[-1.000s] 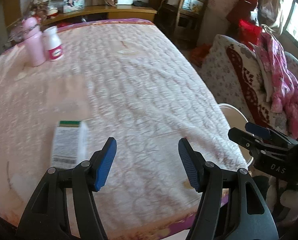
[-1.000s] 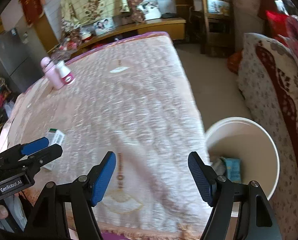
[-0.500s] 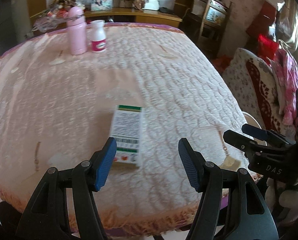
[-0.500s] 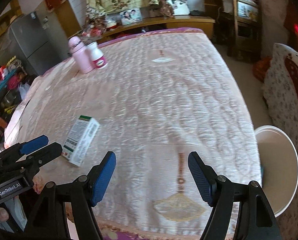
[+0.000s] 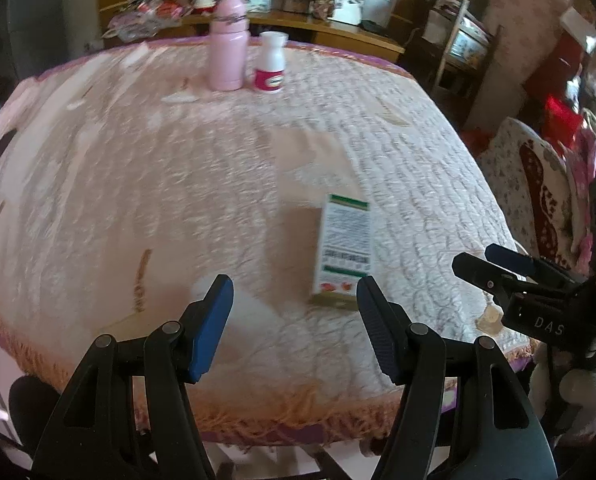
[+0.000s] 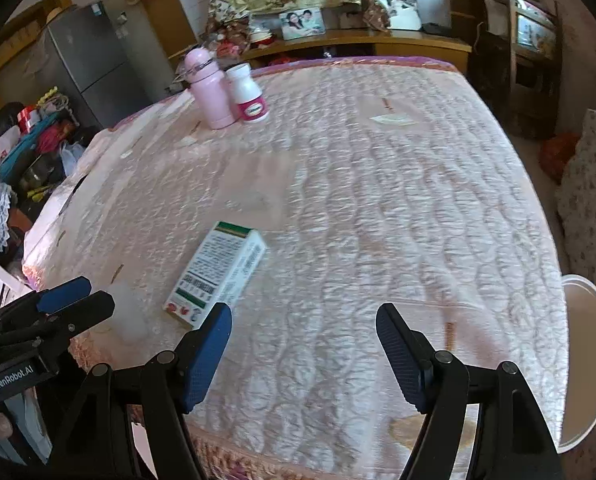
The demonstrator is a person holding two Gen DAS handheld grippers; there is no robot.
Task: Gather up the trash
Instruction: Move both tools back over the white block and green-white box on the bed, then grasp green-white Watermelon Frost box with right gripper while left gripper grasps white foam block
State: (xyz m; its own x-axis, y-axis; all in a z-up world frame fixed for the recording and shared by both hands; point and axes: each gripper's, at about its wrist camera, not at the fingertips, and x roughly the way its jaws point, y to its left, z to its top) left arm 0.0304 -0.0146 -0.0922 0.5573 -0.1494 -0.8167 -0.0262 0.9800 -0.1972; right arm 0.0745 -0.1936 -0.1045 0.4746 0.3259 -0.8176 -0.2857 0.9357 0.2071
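Both tongs point down over the table's (image 6: 377, 200) near edge, the left gripper (image 5: 294, 320) and right gripper (image 6: 303, 350) half open, holding nothing. One carton (image 5: 343, 250), one pink flask (image 5: 226, 46), one white bottle (image 5: 270, 62).

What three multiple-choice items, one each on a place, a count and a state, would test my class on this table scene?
1. Where does the box lie?
A. flat on the tablecloth
B. in the bucket
C. on the sideboard

2. How many bottles stand at the table's far end?
A. one
B. two
C. four

3. How are the left gripper and right gripper?
A. both open and empty
B. both shut on the box
C. one holding a bottle

Key: 1 A, the box rests on the cloth; 2 B, a pink bottle and a white bottle; 3 A, nothing lies between either's pads.
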